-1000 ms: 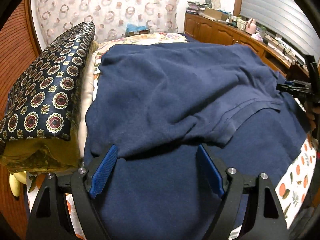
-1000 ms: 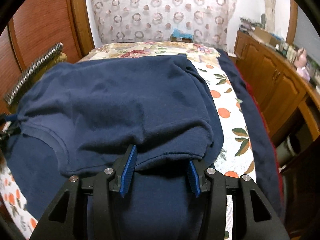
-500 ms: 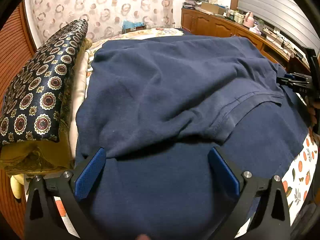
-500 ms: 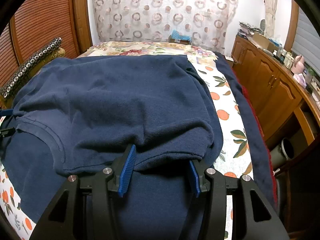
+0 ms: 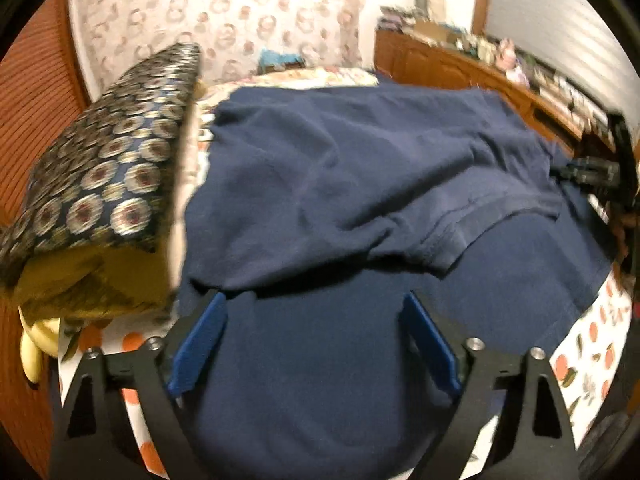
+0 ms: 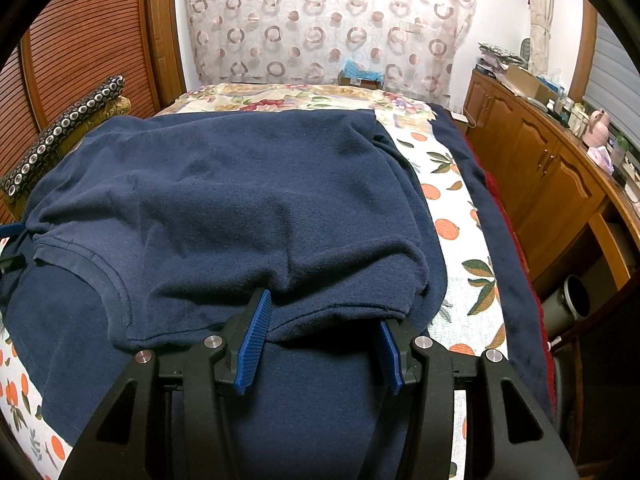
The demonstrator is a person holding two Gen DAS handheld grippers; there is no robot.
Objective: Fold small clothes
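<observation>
A navy blue shirt [image 5: 340, 184] lies spread on the bed, its top part folded over toward me so a ribbed hem [image 5: 472, 220] runs across the lower layer. My left gripper [image 5: 313, 299] hovers at that folded edge. Its jaws stand wide and are closing, with only the flat lower layer of cloth between them and the pads not pressing. In the right wrist view the same shirt [image 6: 240, 192] fills the middle. My right gripper [image 6: 323, 309] sits half apart at the folded edge, the fabric draped over its fingertips [image 6: 256, 332] and not pinched.
A dark cushion with round medallions [image 5: 104, 168] lies on yellow bedding at the left. The sheet with an orange fruit print [image 6: 452, 208] shows beside the shirt, with a dark blanket strip [image 6: 500, 240] at the bed's right edge. A wooden cabinet [image 6: 540, 168] and a grey pot [image 6: 572, 300] stand beyond.
My left gripper's jaws spread wide, then came part way back in, and its view is now blurred. The right gripper and the shirt's fold look the same.
</observation>
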